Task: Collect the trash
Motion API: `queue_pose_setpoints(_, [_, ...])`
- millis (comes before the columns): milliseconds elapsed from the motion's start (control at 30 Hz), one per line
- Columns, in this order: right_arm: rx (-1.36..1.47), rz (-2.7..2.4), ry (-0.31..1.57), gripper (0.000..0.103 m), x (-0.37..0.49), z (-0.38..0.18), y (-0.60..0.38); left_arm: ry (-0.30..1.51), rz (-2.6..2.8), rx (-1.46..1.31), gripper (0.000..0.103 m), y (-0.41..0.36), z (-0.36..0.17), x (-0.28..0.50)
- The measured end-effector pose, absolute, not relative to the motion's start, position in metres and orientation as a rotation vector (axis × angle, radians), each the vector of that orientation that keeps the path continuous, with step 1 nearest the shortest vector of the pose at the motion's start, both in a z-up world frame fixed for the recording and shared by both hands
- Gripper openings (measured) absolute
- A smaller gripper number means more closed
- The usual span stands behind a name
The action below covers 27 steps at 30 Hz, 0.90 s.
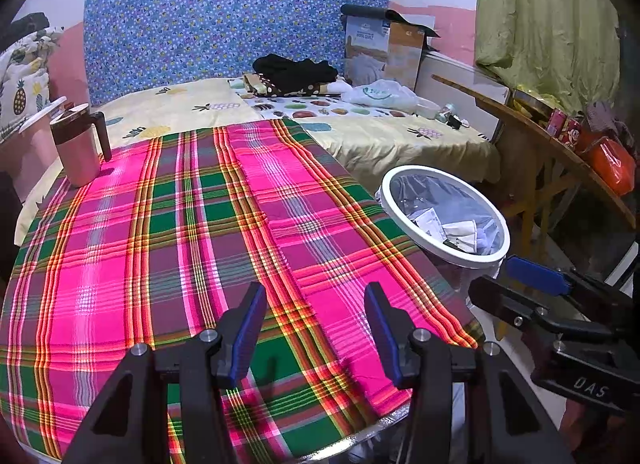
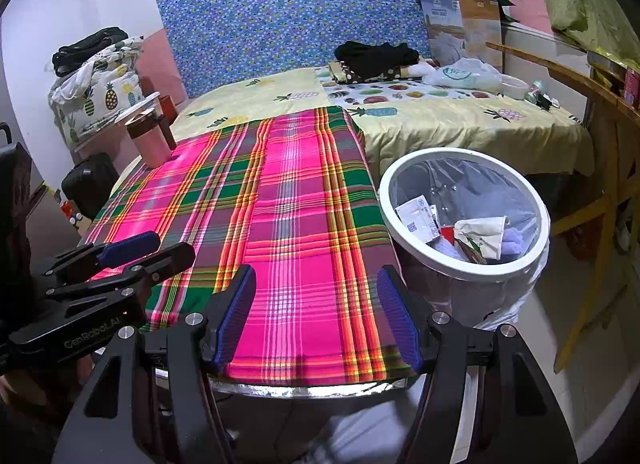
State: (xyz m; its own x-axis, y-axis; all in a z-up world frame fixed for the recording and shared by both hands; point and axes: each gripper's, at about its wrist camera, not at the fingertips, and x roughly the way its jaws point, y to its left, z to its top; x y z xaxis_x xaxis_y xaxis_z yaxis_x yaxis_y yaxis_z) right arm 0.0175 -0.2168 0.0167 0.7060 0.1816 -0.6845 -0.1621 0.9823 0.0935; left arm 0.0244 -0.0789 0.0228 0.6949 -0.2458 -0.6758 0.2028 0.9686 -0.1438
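Note:
A white-rimmed trash bin (image 1: 496, 252) with a clear liner stands on the floor right of the table; it also shows in the right wrist view (image 2: 400, 236). Inside lie crumpled paper and wrappers (image 2: 480, 236). The table's pink and green plaid cloth (image 1: 224, 248) (image 2: 288, 215) carries no loose trash. My left gripper (image 1: 316, 328) is open and empty over the table's near edge. My right gripper (image 2: 318, 312) is open and empty, low at the table's front right corner beside the bin. Each gripper shows in the other's view, the right one (image 1: 532, 284) and the left one (image 2: 132, 252).
A pink lidded mug (image 1: 78, 143) (image 2: 150, 135) stands at the table's far left. Behind is a bed with black clothes (image 1: 296, 71), a plastic bag (image 1: 380, 95) and a cardboard box (image 1: 384, 47). A wooden shelf (image 1: 540, 131) with packets stands at the right.

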Motion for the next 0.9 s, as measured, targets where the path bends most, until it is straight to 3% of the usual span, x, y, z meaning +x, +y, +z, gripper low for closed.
queue_pose_setpoints(900, [0.028,0.186,0.771,0.064,0.018,0.010,-0.219,0.799,-0.229,-0.010,0.051,-0.090,0.014,0.033])
